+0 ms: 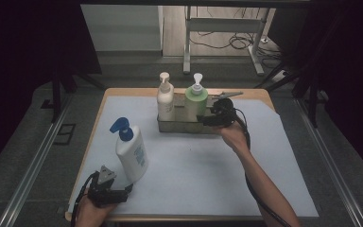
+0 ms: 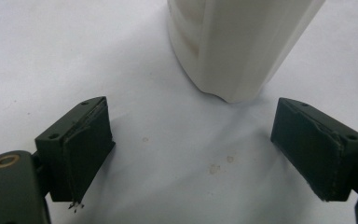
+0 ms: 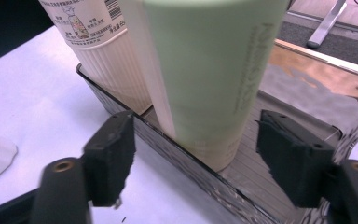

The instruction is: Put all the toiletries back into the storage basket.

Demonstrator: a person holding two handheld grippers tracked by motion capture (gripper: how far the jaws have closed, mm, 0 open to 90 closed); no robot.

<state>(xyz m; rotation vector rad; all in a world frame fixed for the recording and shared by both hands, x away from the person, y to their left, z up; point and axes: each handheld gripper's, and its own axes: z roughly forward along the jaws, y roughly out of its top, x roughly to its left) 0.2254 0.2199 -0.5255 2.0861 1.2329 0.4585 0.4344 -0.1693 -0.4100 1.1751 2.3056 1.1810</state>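
At the table's near edge, the left gripper (image 1: pixel 108 191) rests on the white paper sheet (image 1: pixel 194 165), its jaws spread wide and empty just short of the base of a white plastic pump bottle with a blue pump head (image 1: pixel 130 152), which stands upright. Farther back, the right gripper (image 1: pixel 220 115) sits with jaws apart either side of a pale green pump bottle (image 1: pixel 196 100) without pressing it. That bottle stands beside a cream ribbed pump bottle (image 1: pixel 165 98) in a shallow metal tray (image 1: pixel 182 125).
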